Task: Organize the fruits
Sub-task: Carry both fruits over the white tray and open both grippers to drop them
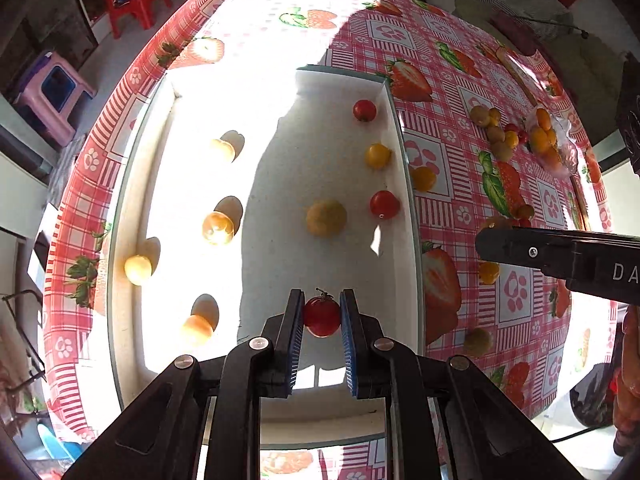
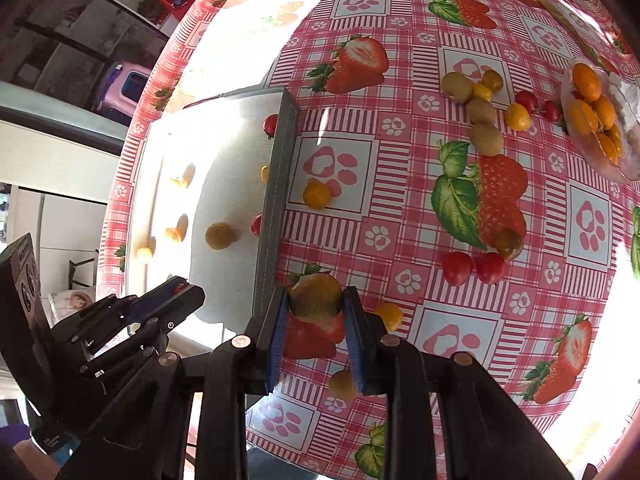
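My left gripper is shut on a red cherry tomato and holds it over the near end of the white tray. Several fruits lie in the tray: red tomatoes, yellow tomatoes, a yellow-green fruit and pale sunlit ones on the left. My right gripper is shut on a brownish-green kiwi, just right of the tray's wall. The left gripper also shows in the right wrist view. Loose kiwis and tomatoes lie on the tablecloth.
The round table has a pink strawberry-print cloth. A clear bag of orange fruits sits at the far right. A yellow tomato lies beside the tray wall. Red and pink stools stand on the floor beyond the table.
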Available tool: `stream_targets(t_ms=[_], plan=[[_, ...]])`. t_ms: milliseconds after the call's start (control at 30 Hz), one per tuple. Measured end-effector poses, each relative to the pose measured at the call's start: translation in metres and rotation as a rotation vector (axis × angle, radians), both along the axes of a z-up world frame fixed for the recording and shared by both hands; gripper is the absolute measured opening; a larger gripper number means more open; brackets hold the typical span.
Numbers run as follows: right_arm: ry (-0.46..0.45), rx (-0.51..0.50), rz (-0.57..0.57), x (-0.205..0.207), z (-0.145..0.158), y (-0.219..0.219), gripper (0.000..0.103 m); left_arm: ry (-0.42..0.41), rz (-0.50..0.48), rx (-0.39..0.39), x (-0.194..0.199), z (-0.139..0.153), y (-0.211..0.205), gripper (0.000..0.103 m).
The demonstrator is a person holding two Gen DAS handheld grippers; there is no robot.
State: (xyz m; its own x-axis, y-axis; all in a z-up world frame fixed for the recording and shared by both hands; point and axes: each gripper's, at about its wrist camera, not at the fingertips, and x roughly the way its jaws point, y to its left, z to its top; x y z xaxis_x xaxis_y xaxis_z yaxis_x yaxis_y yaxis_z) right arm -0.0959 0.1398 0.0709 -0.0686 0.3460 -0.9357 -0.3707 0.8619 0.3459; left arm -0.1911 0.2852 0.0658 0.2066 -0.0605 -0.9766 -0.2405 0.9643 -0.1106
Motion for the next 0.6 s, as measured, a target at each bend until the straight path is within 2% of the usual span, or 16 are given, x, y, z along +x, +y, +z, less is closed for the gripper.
stream_targets(t_ms=[367, 600], plan=[[0.044, -0.042, 0.185, -0.023, -0.031, 0.081, 0.03, 0.057, 0.073, 0.025, -0.031, -0.03, 0.027, 0.02], [0.091, -0.101, 0.218, -0.027, -0.06, 0.104, 0.03, 0.052, 0.05, 0.043, -0.036, -0.033, 0.025, 0.02]])
